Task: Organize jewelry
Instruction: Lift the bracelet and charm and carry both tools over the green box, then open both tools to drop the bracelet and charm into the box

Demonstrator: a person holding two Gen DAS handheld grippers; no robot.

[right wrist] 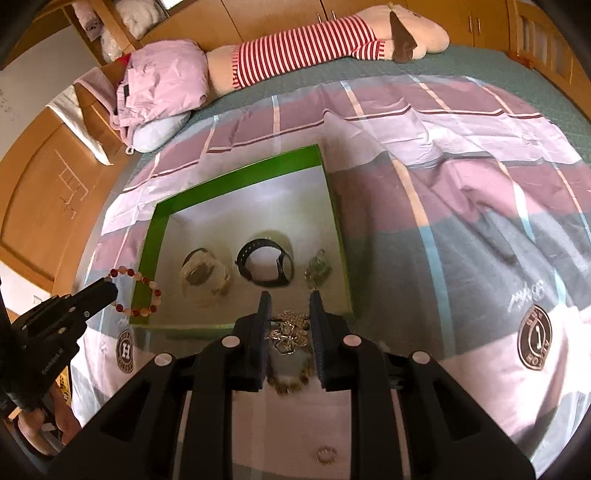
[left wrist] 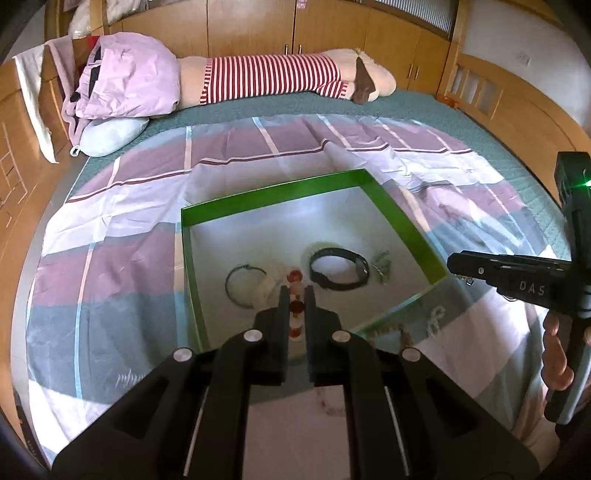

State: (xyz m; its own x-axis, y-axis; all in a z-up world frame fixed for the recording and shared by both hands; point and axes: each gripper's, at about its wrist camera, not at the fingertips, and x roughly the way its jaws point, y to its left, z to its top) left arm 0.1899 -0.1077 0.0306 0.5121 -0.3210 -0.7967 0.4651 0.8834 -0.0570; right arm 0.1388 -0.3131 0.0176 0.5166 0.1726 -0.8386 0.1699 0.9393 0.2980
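Note:
A green box (left wrist: 402,218) (right wrist: 147,240) with a white floor lies on the bed. In it are a thin dark bangle (left wrist: 244,283) (right wrist: 199,273), a black watch (left wrist: 338,267) (right wrist: 264,266) and a small silver piece (left wrist: 382,267) (right wrist: 317,272). My left gripper (left wrist: 296,295) (right wrist: 107,291) is shut on a red and white bead bracelet (left wrist: 295,306) (right wrist: 138,291), held over the box's near left edge. My right gripper (right wrist: 290,314) (left wrist: 458,264) is part open around a silver flower-shaped chain piece (right wrist: 290,330) lying just outside the box's near wall.
A striped pink, purple and grey sheet (right wrist: 461,206) covers the green bed. A long striped plush toy (left wrist: 280,75), a pink bundle (left wrist: 129,75) and a pale pillow (left wrist: 110,134) lie at the far side. Wooden cupboards (left wrist: 240,26) ring the bed.

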